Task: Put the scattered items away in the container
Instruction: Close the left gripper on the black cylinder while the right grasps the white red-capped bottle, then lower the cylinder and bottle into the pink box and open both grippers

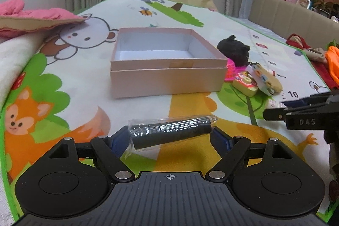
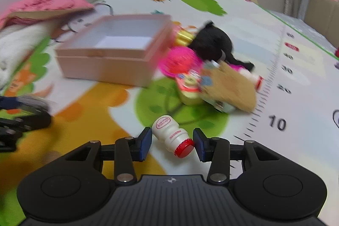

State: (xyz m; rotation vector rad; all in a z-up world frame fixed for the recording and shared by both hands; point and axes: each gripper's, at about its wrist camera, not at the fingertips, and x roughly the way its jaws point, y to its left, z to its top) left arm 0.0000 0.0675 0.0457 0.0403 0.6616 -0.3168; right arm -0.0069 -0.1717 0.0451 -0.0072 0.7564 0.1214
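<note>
The left gripper [image 1: 170,137] pinches a black cylinder in clear wrap [image 1: 170,133] crosswise, its blue pads at both ends of the roll. The right gripper [image 2: 172,142] has a small white bottle with a red cap [image 2: 172,137] lying between its pads, cap toward the right pad; whether the pads press it cannot be told.

From the left gripper, the open pink box [image 1: 167,63] sits at twelve o'clock on the cartoon play mat [image 1: 84,82]. At two o'clock lies a heap beside the box: a black plush [image 1: 234,49], a pink toy [image 1: 231,70] and a yellow toy camera [image 1: 245,84].

In the right wrist view the box is at eleven o'clock and the heap at one o'clock.
</note>
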